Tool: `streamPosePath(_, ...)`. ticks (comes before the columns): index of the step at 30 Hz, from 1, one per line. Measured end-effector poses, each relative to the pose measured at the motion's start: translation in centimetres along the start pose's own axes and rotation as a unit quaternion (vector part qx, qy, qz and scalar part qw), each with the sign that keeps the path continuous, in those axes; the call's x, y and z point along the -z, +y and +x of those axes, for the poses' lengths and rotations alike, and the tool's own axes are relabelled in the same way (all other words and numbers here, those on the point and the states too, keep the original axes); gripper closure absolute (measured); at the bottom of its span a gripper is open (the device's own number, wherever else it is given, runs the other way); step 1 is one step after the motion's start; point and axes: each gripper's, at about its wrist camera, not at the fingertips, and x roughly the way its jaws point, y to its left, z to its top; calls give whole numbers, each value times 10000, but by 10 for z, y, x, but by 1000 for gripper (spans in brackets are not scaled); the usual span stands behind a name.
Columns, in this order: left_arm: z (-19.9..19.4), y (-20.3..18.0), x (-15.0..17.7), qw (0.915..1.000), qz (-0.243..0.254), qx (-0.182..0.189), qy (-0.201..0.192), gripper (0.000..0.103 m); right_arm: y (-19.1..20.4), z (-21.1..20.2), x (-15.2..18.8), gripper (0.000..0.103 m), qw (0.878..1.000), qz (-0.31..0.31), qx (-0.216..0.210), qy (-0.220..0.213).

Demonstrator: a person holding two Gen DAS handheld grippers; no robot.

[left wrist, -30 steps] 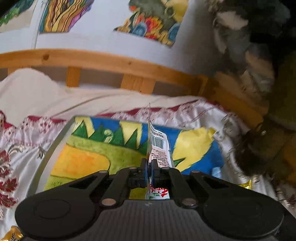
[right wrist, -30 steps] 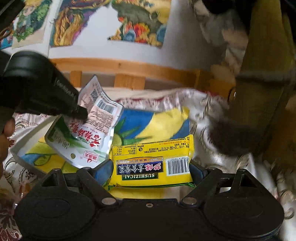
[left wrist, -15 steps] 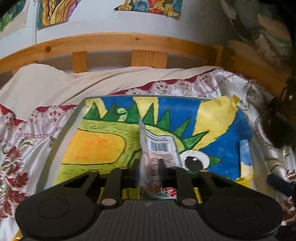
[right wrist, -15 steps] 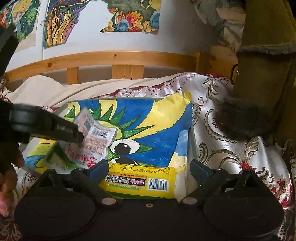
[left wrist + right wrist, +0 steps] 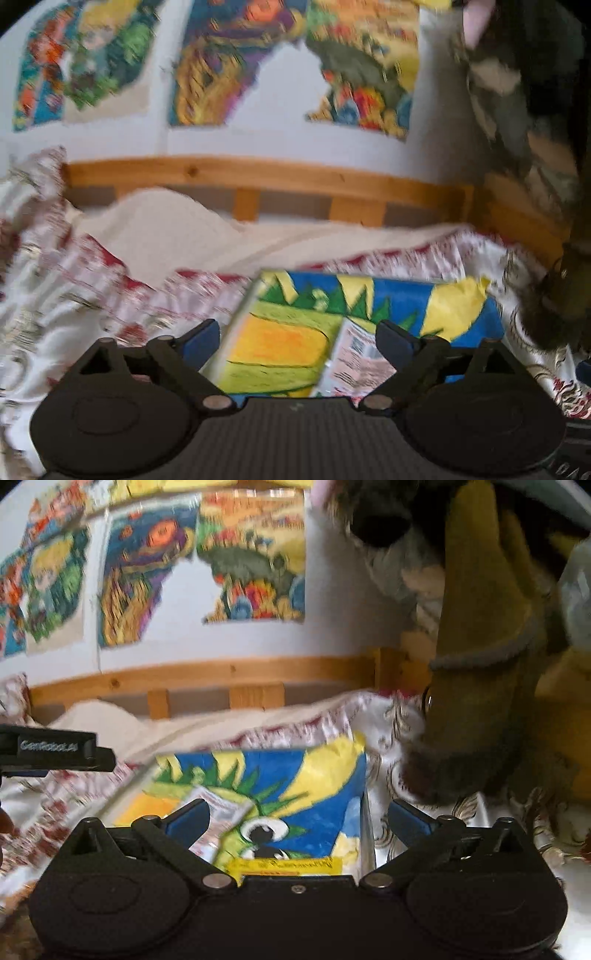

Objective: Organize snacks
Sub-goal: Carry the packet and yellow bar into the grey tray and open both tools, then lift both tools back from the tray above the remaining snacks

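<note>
A: How are the claws seen?
B: The left gripper [image 5: 297, 338] is seen opening, nothing pinched; the right gripper [image 5: 298, 818] is opening too, unladen.
A: And the snacks?
B: The white packet [image 5: 354, 363] is laid on the painted tray [image 5: 291, 339]; the yellow packet [image 5: 284, 866] is laid at the tray's near edge; beyond, a wooden rail [image 5: 266, 177] is seen.

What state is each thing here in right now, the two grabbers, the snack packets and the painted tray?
Left gripper: jaws opening, nothing pressed between them.
Right gripper: jaws opening, nothing pressed between them.
White packet: let go, lying in the tray.
Yellow packet: let go, lying flat at the tray's near edge.
Painted tray: resting on the patterned bedcover, holding both packets.
</note>
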Motion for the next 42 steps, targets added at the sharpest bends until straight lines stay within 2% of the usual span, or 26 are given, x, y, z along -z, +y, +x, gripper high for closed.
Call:
streamPosePath(5, -58, 19, 2, 9989, 45, -59, -460, 3, 8, -50, -10, 1, 9989, 52, -239, -405)
streamPosePath(9, -105, 27, 17, 9971, 7, -123, -754, 1, 14, -85, -7, 1, 9978, 132, -469, -449)
streamPosePath(17, -180, 52, 48, 9953, -57, -21, -966, 1, 43, -146, 13, 1, 9959, -398, -616, -531)
streamPosePath(26, -227, 90, 77, 9984, -151, -188, -511, 0, 63, -213, 33, 1, 9933, -526, -819, -615)
streamPosePath(31, -235, 100, 104, 9978, -249, -609, -27, 0, 69, -236, 46, 1, 9947, -361, -890, -363)
streamPosePath(35, -242, 97, 117, 9961, 69, -864, 191, 0, 74, -245, 55, 1, 9957, -314, -858, -172)
streamPosePath(42, -242, 95, 121, 9943, 173, -977, 399, 0, 77, -243, 73, 1, 9963, -102, -675, 522)
